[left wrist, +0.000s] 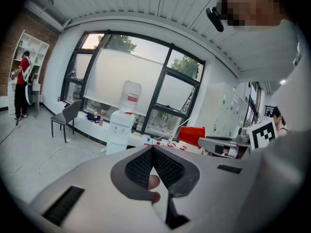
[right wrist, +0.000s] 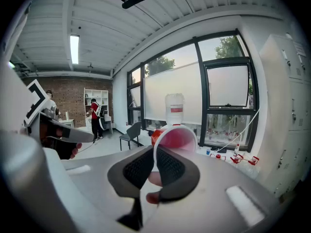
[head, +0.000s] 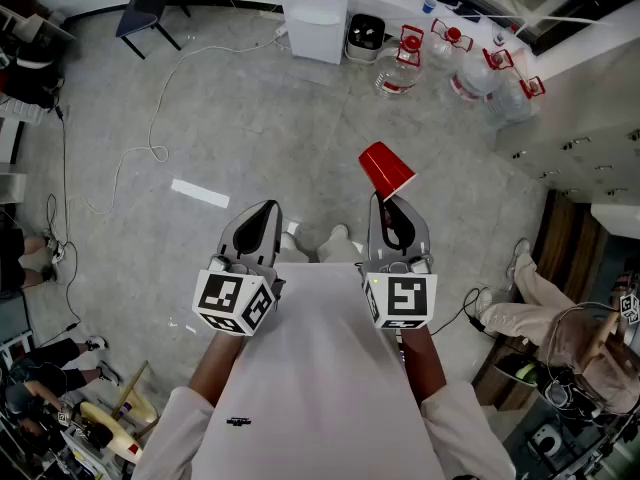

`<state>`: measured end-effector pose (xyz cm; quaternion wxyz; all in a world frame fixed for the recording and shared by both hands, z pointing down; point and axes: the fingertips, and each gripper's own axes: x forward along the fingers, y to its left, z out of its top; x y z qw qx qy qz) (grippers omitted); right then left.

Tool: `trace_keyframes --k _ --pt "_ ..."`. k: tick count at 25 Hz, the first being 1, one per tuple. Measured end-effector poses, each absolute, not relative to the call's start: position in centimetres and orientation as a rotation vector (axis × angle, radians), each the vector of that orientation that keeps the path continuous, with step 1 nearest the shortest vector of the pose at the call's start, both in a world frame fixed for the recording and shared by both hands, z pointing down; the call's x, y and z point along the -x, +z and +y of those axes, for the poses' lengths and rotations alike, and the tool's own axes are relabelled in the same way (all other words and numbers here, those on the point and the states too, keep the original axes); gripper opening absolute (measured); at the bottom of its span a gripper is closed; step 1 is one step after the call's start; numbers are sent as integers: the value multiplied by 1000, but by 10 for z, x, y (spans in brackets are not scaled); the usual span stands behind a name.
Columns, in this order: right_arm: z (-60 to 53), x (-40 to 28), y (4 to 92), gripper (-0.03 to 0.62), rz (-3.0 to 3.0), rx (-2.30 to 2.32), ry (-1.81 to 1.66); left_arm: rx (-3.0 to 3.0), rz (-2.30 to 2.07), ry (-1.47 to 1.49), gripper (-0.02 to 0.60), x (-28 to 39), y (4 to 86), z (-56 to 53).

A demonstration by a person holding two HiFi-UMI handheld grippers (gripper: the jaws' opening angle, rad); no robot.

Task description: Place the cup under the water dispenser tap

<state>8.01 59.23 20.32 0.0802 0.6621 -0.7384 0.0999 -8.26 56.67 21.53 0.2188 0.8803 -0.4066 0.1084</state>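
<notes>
Right gripper (right wrist: 154,154): its own view shows the jaws closed on the rim of the red cup (right wrist: 176,137), one pad inside the wall and one outside. The cup's mouth faces the camera and only its red inner wall shows. The head view adds what that view cannot: the cup is held in the air above the floor (head: 250,118), tipped on its side with its base pointing away from the person, well apart from the dispenser (head: 315,13) at the far wall.

Left gripper (left wrist: 153,150): its own view shows the jaws pressed together with nothing between them. In the head view it is level with the right gripper and beside it, the two apart.

The gripper views show the dispenser's front with an upturned bottle (right wrist: 174,108) on top. The head view cuts that bottle off at the frame's edge. The bottle's fill level cannot be made out. The tap is too small to tell in any view.

Clear jugs (head: 400,73) with red handles lie on the floor right of the dispenser; their contents cannot be read. A chair (head: 148,8) stands to its left. A person in red (right wrist: 95,115) by white shelves appears only in the gripper views.
</notes>
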Motion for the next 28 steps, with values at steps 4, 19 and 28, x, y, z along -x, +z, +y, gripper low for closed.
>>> trace_keyframes --k 4,19,28 --pt "587 -107 203 28 -2200 -2004 293 -2454 -1109 308 6 55 216 559" --pt "577 -163 213 28 -2224 -2014 287 -2441 -1120 341 6 4 228 550" --pt "522 -167 228 29 -2257 -1970 288 -2422 -1169 322 6 7 239 496"
